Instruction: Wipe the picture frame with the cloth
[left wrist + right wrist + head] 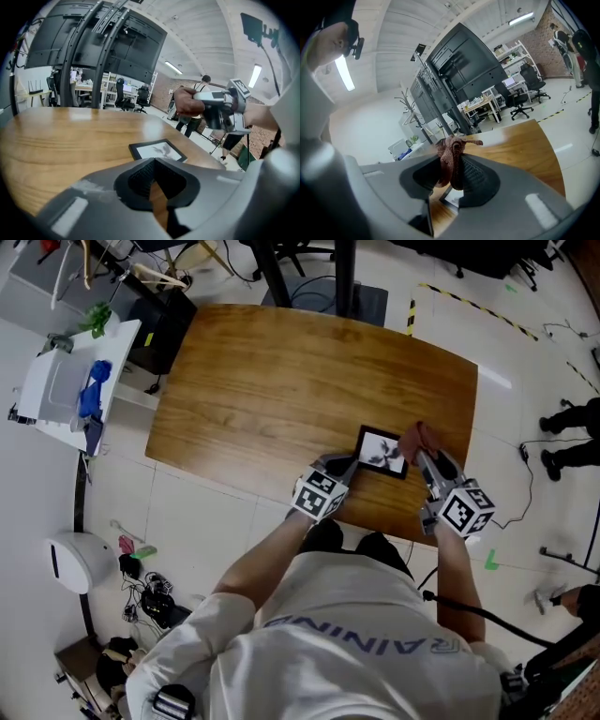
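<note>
Two tools work at the wooden desk (281, 381), near its 5 o'clock edge. Left tool (348, 466): jaws drawn together to a narrow slit with nothing between them, tips at the 8 o'clock corner of the picture frame (382, 452). The frame lies flat and face up on the desk. Right tool (418, 452): jaws clamped on a bunched red-brown cloth (417, 435), held at the frame's 3 o'clock edge. Contact between cloth and frame cannot be confirmed.

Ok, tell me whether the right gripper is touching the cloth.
Touching. The right gripper view shows the jaws of the right gripper closed on the reddish-brown cloth, which is bunched between them.
</note>
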`<state>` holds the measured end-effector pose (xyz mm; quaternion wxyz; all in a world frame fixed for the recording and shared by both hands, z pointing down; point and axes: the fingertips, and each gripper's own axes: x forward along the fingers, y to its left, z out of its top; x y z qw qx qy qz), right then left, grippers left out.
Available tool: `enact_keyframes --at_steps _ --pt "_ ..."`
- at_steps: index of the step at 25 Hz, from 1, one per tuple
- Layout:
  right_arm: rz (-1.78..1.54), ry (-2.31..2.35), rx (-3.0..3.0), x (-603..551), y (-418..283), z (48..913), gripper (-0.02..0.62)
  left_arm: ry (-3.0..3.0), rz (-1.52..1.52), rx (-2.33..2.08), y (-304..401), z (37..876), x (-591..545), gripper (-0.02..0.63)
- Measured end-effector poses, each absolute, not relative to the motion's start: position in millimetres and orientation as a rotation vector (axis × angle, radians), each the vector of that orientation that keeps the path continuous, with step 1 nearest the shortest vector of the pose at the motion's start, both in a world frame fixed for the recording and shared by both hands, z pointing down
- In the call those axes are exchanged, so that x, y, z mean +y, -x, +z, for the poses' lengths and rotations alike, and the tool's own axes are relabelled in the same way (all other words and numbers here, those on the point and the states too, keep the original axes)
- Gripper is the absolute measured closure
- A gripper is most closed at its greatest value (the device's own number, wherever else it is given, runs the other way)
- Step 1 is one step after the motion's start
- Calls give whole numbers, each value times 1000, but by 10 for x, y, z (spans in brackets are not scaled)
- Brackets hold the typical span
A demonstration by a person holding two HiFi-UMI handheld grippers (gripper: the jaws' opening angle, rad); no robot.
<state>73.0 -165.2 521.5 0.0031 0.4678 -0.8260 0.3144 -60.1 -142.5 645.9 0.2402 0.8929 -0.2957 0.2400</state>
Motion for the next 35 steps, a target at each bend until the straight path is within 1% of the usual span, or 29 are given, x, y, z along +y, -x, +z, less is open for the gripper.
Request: enact_keyframes --at_steps 7,14,18,27,30,35 --pt "1036 -1454 -2536 -1695 -680 5496 485 -2391 775 -751 523 6844 -1371 601" --pt "1089 -1404 -2492 -1733 -577 5738 485 -2375 782 -740 514 6895 -1367 603" --pt "1130 -1311 -2486 -1827 -363 5895 485 -2371 785 -736 506 6894 -1376 601" --pt "1480 -1129 -2356 -1978 212 6460 485 -2368 823 -755 529 6943 -1357 601" --pt "1494 -1110 -2283 -1976 234 6581 485 -2353 822 -767 500 6937 -1366 603" --pt "1424 -1122 -2226 -1991 178 6679 485 -2358 819 -774 485 6934 -1370 601"
